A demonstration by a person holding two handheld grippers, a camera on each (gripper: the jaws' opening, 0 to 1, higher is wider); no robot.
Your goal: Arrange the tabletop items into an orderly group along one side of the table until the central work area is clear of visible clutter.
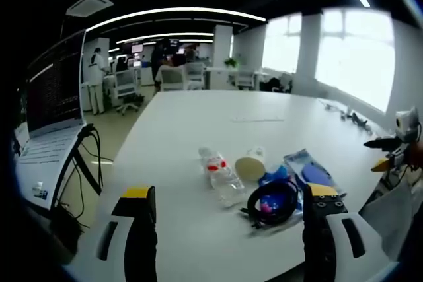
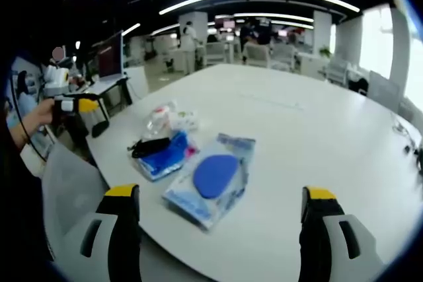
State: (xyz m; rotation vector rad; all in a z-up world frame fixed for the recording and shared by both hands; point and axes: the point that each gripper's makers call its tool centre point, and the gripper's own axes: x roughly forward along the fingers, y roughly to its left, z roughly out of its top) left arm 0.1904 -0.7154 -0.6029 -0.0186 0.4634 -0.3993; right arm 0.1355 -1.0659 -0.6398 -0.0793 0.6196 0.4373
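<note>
Several items lie in a loose cluster near the white table's (image 1: 198, 123) near edge. In the left gripper view they are a clear plastic bottle (image 1: 221, 175) on its side, a cream cup (image 1: 250, 165) tipped over, a blue pouch carrying a black coiled cable (image 1: 272, 201), and a clear packet with a blue oval (image 1: 310, 171). My left gripper (image 1: 230, 192) is open, short of the bottle. The right gripper view has the packet (image 2: 211, 179) nearest, then the pouch with the cable (image 2: 158, 153) and the bottle (image 2: 162, 118). My right gripper (image 2: 221, 193) is open just before the packet.
An open laptop (image 1: 49, 110) on a stand sits left of the table with cables hanging. A grey mesh chair (image 2: 66, 189) stands at the table edge. The right gripper (image 1: 378, 153) shows at the far right, the left gripper (image 2: 86, 105) at the far left. Small objects (image 1: 353, 118) lie by the windows.
</note>
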